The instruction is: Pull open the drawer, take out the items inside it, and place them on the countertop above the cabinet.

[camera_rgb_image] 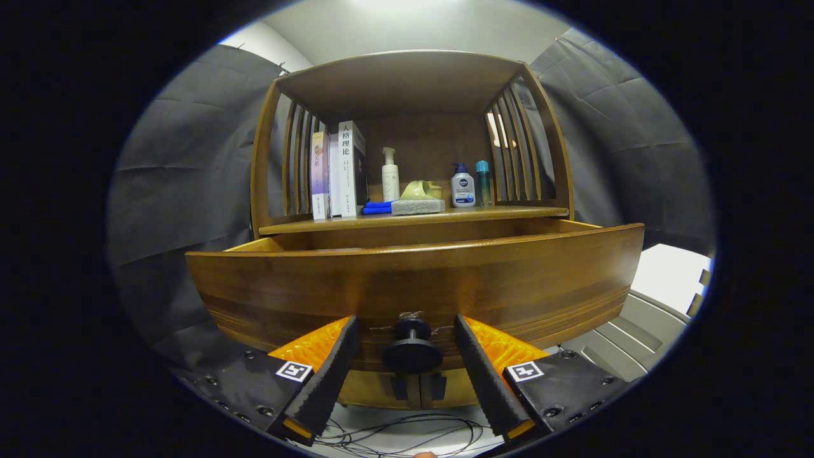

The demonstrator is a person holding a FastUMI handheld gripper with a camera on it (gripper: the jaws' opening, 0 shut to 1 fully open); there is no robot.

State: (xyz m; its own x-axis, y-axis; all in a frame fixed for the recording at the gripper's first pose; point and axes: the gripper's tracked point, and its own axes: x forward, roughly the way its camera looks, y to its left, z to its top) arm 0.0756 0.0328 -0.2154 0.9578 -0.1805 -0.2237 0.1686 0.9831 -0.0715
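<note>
between the gripper's (412, 356) parted fingers sits the knob (412, 351), untouched, drawer (420, 286) open for reaching in.

Books (337, 170) stand at the shelf's left end; three bottles (462, 185) toward its right; cables (407, 432) lie on the floor.

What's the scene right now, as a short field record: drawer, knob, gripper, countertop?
drawer: pulled open; inside hidden behind its front panel
knob: between the fingers, untouched on both sides
gripper: open, fingers either side of the knob
countertop: holds books, pump bottle, blue cloth, sponge, two more bottles
items taken out: cannot tell
</note>
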